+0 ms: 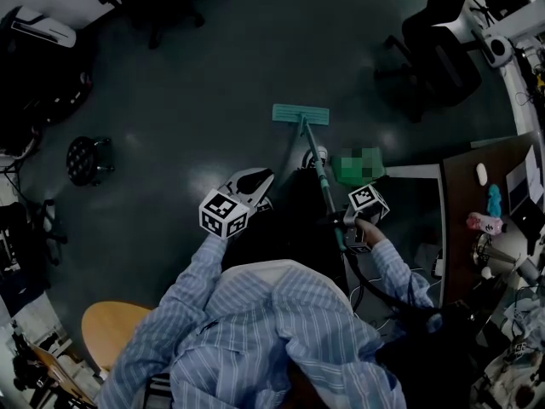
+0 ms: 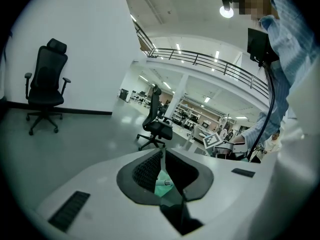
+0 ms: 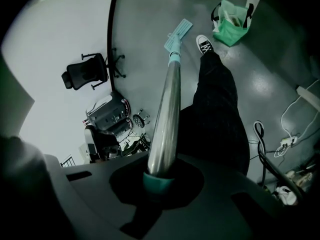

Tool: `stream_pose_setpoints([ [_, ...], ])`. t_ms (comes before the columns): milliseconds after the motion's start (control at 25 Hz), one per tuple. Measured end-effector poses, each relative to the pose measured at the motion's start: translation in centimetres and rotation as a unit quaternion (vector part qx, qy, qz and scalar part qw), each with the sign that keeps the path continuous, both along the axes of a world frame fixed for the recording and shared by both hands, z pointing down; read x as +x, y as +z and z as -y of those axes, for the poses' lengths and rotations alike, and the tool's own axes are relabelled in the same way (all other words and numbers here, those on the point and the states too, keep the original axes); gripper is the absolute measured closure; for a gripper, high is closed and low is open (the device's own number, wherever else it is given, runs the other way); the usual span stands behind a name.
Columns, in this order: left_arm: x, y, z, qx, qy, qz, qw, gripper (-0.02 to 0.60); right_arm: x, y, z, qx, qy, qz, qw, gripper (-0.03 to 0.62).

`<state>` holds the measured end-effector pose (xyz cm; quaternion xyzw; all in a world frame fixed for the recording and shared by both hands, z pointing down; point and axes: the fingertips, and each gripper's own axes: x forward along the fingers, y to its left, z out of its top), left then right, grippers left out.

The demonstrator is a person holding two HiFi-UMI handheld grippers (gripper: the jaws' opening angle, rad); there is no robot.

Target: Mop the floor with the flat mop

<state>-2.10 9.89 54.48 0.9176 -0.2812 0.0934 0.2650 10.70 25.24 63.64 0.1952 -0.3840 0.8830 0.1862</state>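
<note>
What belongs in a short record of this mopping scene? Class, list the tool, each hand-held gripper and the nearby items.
Tool: flat mop, teal head flat on the floor
Right hand-held gripper: shut on the mop handle
Left hand-held gripper: shut, empty, left of the handle
Nearby: green bag beside the mop; black office chair beyond

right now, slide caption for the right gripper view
Right gripper grips the flat mop's metal handle, teal mop head on the floor near a sneaker.

place: office-lab | cues: office chair (image 2: 46,86), desk (image 1: 460,203), mezzanine railing (image 2: 210,61)
</note>
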Motion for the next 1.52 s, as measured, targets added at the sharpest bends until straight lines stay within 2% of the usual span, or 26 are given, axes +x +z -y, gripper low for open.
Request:
stream_pose_setpoints([
  [400, 2.4, 1.4, 4.9, -0.023, -0.01, 0.009, 0.9996, 0.551, 3.2, 2.3, 9.6, 0.017, -0.009, -0.006, 1.0, 0.583],
  [800, 6.2, 1.4, 15.3, -0.034, -0.039, 0.007, 0.9986, 0.551, 6.7, 3.4, 23.7, 0.024, -0.053, -0.013, 0.998, 0.583],
  [1040, 8.9, 2.4, 22.5, -0.042, -0.058, 0.008, 0.9974, 0.551, 9.1, 5.2, 34.8, 0.032, -0.086, -0.018, 0.996, 0.584],
  [1200, 9.4, 3.2, 26.7, -0.053, -0.08, 0.012, 0.9953, 0.551, 9.5, 6.2, 43.3, 0.04, -0.111, -0.02, 0.993, 0.583],
  [1520, 10.2, 5.3, 31.6, -0.087, -0.137, 0.01, 0.9866, 0.551, 9.9, 9.5, 60.8, 0.067, -0.13, -0.046, 0.988, 0.585],
])
